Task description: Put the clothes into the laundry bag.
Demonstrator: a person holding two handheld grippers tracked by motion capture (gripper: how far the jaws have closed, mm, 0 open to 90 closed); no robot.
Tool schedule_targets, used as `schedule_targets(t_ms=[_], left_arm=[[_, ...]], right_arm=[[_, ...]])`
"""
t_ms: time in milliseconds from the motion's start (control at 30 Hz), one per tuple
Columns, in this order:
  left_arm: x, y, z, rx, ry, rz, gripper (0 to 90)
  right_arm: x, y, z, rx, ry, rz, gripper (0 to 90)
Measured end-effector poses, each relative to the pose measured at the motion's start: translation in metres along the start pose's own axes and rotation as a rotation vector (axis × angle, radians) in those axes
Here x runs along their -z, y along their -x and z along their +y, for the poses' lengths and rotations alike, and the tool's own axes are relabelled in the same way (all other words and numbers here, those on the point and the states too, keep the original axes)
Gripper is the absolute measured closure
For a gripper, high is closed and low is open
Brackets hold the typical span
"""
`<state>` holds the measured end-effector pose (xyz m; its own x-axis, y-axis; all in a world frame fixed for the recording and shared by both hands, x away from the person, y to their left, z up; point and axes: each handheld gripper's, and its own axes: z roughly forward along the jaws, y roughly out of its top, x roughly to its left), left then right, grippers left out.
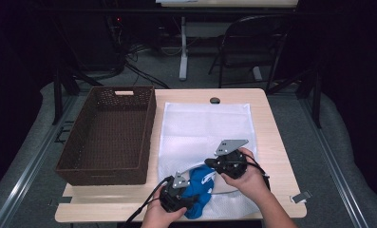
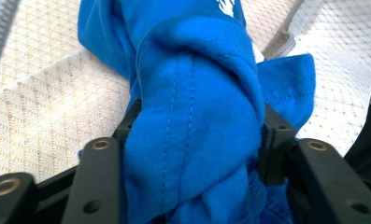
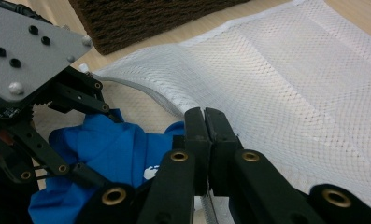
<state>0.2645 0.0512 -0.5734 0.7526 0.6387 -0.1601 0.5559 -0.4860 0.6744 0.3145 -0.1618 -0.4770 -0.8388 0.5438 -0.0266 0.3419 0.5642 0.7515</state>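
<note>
**Blue cloth half in the mesh bag**

Blue cotton garment point(image 2: 192, 121), bunched and stitched along a seam, sits at the near edge of the counter point(image 1: 271, 142), and my left fingers point(image 1: 179, 197) are pinched on a thick fold of it. My right fingers point(image 3: 205, 140) are pressed together on the zip edge of the white mesh laundry bag point(image 1: 205, 128), lifting its mouth beside the garment. I judge the stuffing as begun, not finished: part of the cloth lies at the opening, most of it outside. Pushing it in and closing the zip remain.

Close up, the left gripper view shows the fold squeezed between my pads; the right gripper view shows the raised zip lip and my other tool. From the high view I get the layout: the bag lies flat toward the far side, and the brown woven basket point(image 1: 110, 133) stands to its left, with nothing in it.
</note>
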Motion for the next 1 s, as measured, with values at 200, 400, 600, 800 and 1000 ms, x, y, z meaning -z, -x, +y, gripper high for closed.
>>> schedule_targets(t_ms=[200,400,600,800,1000], left_arm=[[0.002,0.0,0.001,0.016,0.008,-0.003,58.7],[0.004,0.001,0.004,0.018,0.017,-0.006,64.1],[0.006,0.0,0.011,0.016,0.023,-0.004,64.9],[0.006,-0.002,0.019,0.012,0.023,0.0,64.9],[0.003,-0.004,0.03,0.033,0.033,0.003,64.8]], right_arm=[[0.0,-0.001,0.0,0.002,0.002,0.002,89.0],[0.001,0.0,0.0,0.001,0.005,0.005,89.1],[0.001,0.0,0.0,-0.001,0.006,0.007,89.1],[0.002,-0.001,0.001,0.0,0.009,0.008,89.1],[0.001,-0.001,0.001,0.0,0.008,0.007,89.1]])
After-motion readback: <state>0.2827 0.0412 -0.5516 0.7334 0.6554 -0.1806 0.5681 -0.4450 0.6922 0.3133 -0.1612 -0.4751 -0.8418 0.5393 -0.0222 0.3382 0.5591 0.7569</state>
